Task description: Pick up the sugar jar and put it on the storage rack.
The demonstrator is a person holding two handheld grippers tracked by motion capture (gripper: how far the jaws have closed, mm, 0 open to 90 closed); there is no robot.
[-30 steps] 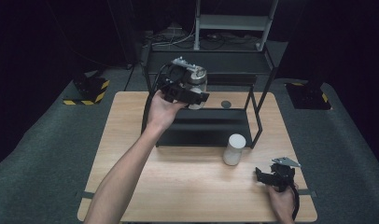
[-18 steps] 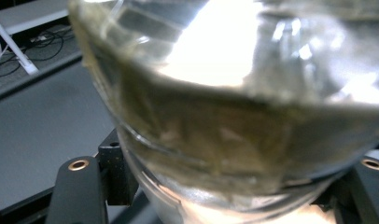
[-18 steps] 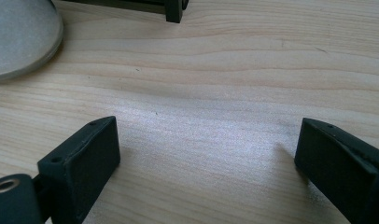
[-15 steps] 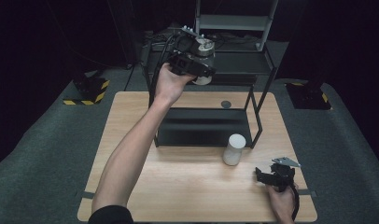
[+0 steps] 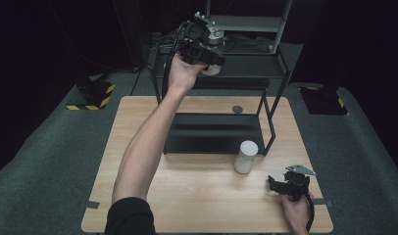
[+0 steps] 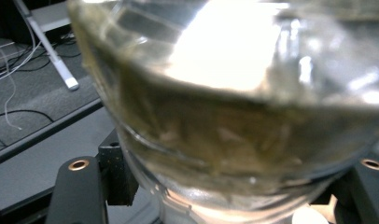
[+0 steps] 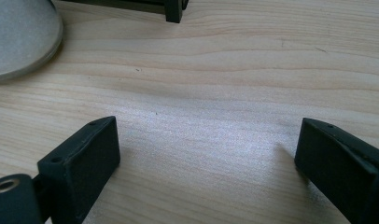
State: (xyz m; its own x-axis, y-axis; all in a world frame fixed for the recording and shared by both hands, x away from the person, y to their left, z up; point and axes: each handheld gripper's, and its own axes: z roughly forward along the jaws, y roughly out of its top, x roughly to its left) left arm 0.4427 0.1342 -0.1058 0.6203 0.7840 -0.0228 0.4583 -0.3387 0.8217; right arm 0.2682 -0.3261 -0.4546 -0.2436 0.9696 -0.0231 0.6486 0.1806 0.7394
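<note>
Left gripper [image 5: 207,51] is clamped on a clear glass jar [image 5: 212,67] with a pale base, jaws at their tightest on its wall; in the left gripper view the jar [image 6: 243,116] sits hard against the lens, its contents too blurred to tell. Change since a second ago: the left hand has carried the jar up and away from the person, from just above the front edge of the black metal two-tier shelf rack [image 5: 280,85] to over the rack's upper shelf [image 5: 251,63], with the arm stretched out. Whether the jar touches that shelf yet cannot be told from the high view; it looks just above it. Reading: the jar is being put onto the upper shelf and the carry is nearly done; what remains is lowering and letting go. Right gripper [image 5: 284,182] lies on the light wooden desk [image 5: 138,122] near its front right corner, unmoved, jaws wide apart with nothing between them; in the right gripper view bare desk [image 7: 201,93] shows between them. A white matte cylindrical container [image 5: 246,156] stands on the desk in front of the rack, near the right gripper, untouched, and is likely the next item.
</note>
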